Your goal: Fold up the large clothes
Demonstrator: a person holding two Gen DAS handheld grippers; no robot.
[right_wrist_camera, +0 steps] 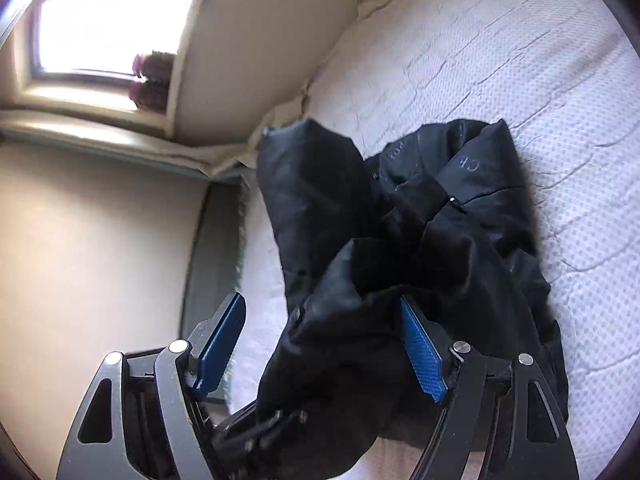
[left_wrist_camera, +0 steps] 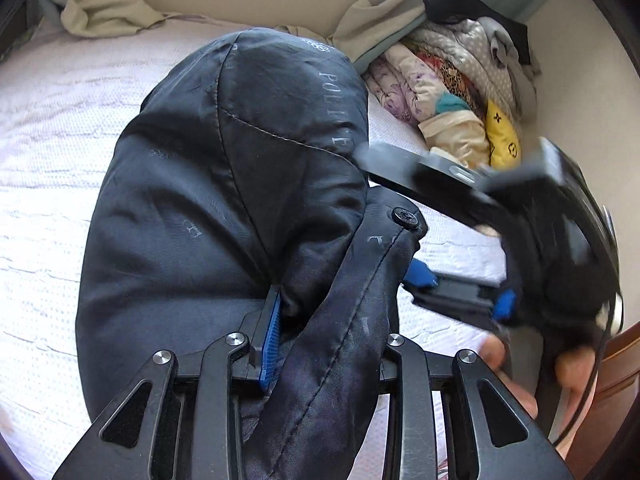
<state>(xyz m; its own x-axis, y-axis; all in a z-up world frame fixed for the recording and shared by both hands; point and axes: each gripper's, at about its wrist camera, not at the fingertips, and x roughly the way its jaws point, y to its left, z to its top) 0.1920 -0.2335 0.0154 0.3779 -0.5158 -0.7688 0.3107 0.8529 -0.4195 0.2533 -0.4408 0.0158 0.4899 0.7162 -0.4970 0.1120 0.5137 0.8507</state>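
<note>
A dark navy padded jacket [left_wrist_camera: 224, 184] with faint printed letters and a black button lies bunched on the white bedspread [left_wrist_camera: 44, 168]. My left gripper [left_wrist_camera: 320, 332] is shut on a fold of the jacket's edge; one blue pad [left_wrist_camera: 269, 344] shows, the other is hidden under the cloth. My right gripper [left_wrist_camera: 460, 292] appears blurred at the right of the left wrist view. In the right wrist view my right gripper [right_wrist_camera: 320, 344] is open, its blue pads [right_wrist_camera: 422, 354] spread wide, with jacket [right_wrist_camera: 400, 220] cloth draped between them.
A pile of mixed folded clothes [left_wrist_camera: 452, 92] sits at the bed's far right corner against the wall. A beige crumpled sheet [left_wrist_camera: 104, 12] lies along the far edge. A window [right_wrist_camera: 108, 28] and beige walls show in the right wrist view.
</note>
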